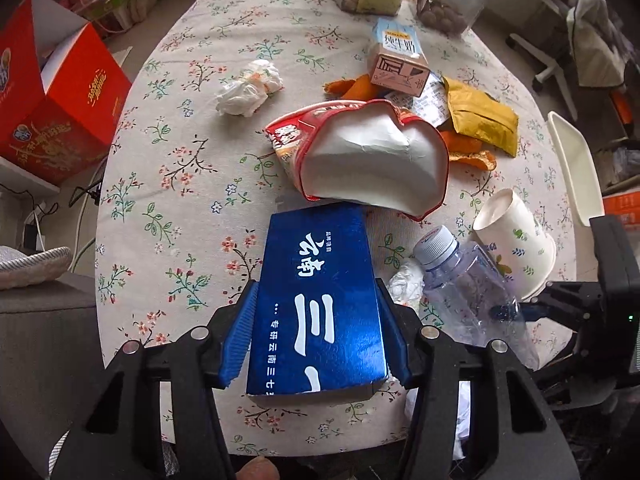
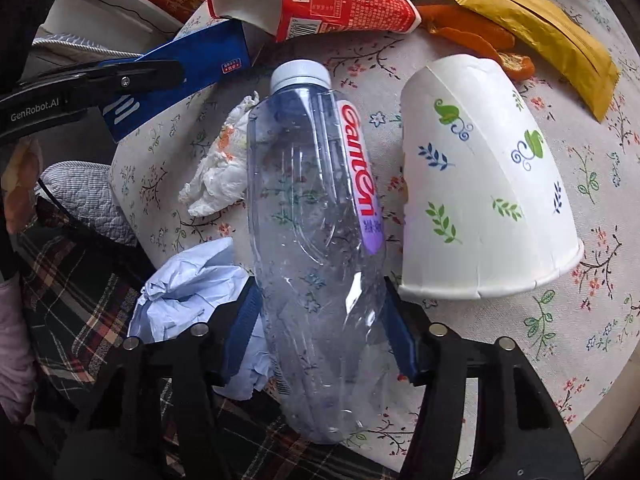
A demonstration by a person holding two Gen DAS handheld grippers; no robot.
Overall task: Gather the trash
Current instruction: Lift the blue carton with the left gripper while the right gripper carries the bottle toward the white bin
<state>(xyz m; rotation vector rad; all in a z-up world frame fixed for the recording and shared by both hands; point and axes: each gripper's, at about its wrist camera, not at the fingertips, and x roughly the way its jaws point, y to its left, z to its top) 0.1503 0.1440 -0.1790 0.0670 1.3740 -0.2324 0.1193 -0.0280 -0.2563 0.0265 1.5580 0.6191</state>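
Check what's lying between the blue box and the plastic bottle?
A crumpled white tissue lies on the tablecloth between the blue box and the plastic bottle, clearest in the right wrist view.

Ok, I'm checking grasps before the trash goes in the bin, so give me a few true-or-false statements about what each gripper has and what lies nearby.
1. The left gripper is shut on the blue box. True.
2. The right gripper holds the paper cup. False: it holds the bottle.
3. The bottle's cap is off. False: it is on.
4. The cup lies on its side. True.
5. A crumpled tissue lies beside the bottle. True.
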